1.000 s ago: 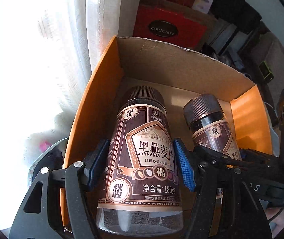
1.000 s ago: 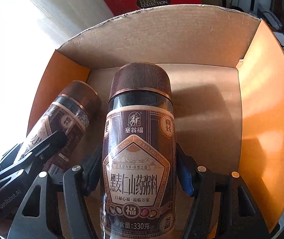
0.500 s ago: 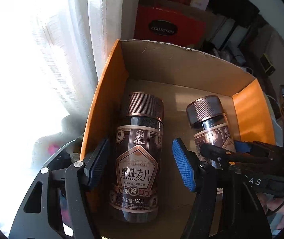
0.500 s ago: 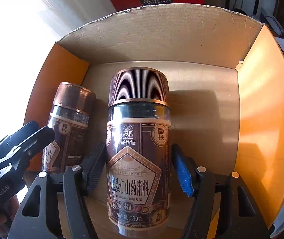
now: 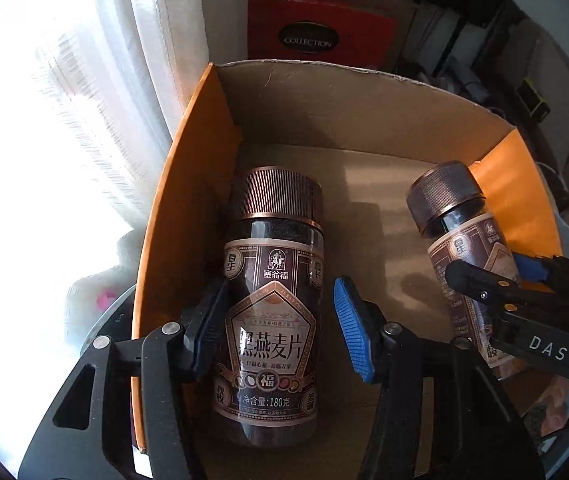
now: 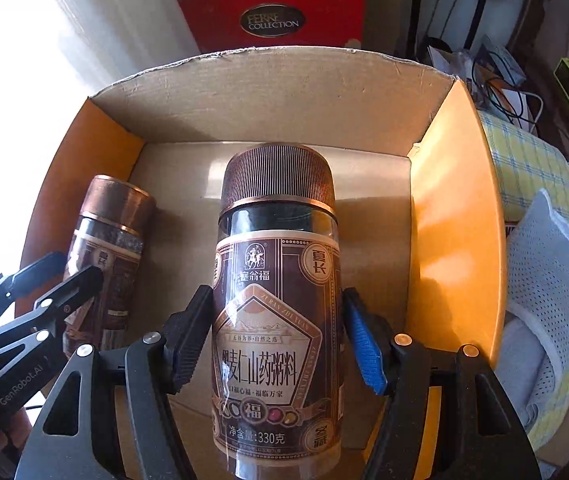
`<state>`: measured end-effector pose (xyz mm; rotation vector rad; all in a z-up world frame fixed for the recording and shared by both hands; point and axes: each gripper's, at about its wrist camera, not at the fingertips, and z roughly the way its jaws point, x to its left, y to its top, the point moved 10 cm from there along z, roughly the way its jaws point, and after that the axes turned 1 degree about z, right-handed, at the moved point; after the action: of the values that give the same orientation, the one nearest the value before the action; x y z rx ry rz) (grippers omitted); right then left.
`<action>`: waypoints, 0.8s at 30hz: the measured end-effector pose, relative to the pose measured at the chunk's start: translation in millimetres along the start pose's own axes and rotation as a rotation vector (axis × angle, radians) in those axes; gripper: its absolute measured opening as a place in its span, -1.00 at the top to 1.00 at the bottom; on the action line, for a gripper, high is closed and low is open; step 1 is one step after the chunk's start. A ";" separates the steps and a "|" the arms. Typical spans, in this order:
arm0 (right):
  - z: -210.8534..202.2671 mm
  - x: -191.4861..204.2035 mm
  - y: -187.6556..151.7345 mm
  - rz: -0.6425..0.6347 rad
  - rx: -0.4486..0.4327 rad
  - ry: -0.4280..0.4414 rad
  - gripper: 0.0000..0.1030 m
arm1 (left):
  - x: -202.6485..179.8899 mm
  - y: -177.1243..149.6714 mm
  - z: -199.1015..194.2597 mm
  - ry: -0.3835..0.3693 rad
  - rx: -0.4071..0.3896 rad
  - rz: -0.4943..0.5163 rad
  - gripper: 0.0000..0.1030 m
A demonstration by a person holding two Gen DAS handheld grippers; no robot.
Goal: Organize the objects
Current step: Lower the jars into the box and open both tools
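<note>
Two brown-labelled jars with ribbed brown caps stand in an open cardboard box (image 5: pixel 188 216). The 180 g jar (image 5: pixel 272 300) stands at the box's left wall. My left gripper (image 5: pixel 280 328) is open around it, with a gap beside each pad. The 330 g jar (image 6: pixel 276 300) stands right of it. My right gripper (image 6: pixel 276 336) is open around it, pads close to its sides. Each jar also shows in the other view: the 330 g jar (image 5: pixel 468 248), the 180 g jar (image 6: pixel 104 256). The jar bottoms are partly hidden.
The box (image 6: pixel 452 208) has orange side flaps and a bare cardboard floor. A red "Collection" box (image 6: pixel 276 12) stands behind it. A white curtain (image 5: pixel 84 100) hangs at the left. A yellow checked cloth (image 6: pixel 532 168) and white mesh (image 6: pixel 552 288) lie at the right.
Both jars went down onto the box floor and now stand upright. Both grippers opened off the jars and drew back a little.
</note>
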<state>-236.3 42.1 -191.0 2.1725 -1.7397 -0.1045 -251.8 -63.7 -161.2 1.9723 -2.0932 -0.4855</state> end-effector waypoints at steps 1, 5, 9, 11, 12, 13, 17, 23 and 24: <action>-5.1 3.2 0.6 0.001 -0.011 0.024 -0.29 | 0.6 -1.2 2.1 0.004 0.010 -0.003 -0.16; -44.1 1.9 7.1 0.000 -0.072 0.093 -0.30 | -1.6 -4.1 8.5 0.049 0.011 0.028 -0.21; -77.1 -15.8 16.6 -0.027 -0.158 0.032 -0.38 | -4.2 -4.6 8.6 0.072 0.001 0.057 0.01; -85.8 -32.3 19.7 -0.042 -0.193 -0.049 -0.42 | -4.4 -3.9 8.8 0.060 0.008 0.044 0.01; -85.8 -40.2 20.6 -0.044 -0.200 -0.084 -0.44 | -4.1 -3.1 8.9 0.058 0.010 0.040 0.01; -83.6 -47.8 15.3 -0.046 -0.192 -0.099 -0.44 | -5.0 -2.6 9.4 0.051 0.012 0.032 0.02; -56.9 -67.8 0.5 -0.010 -0.138 -0.078 -0.44 | -19.9 -2.0 9.9 -0.024 0.023 0.013 0.02; -55.5 -85.8 -15.0 0.027 -0.134 -0.064 -0.44 | -50.4 2.4 11.5 -0.093 0.042 -0.003 0.01; -56.1 -87.6 -16.4 0.028 -0.133 -0.062 -0.44 | -55.8 3.5 12.0 -0.104 0.046 -0.004 0.01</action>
<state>-226.8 141.6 -157.9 2.0698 -1.7429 -0.2750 -255.6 -7.0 -167.4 2.0182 -2.1809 -0.5578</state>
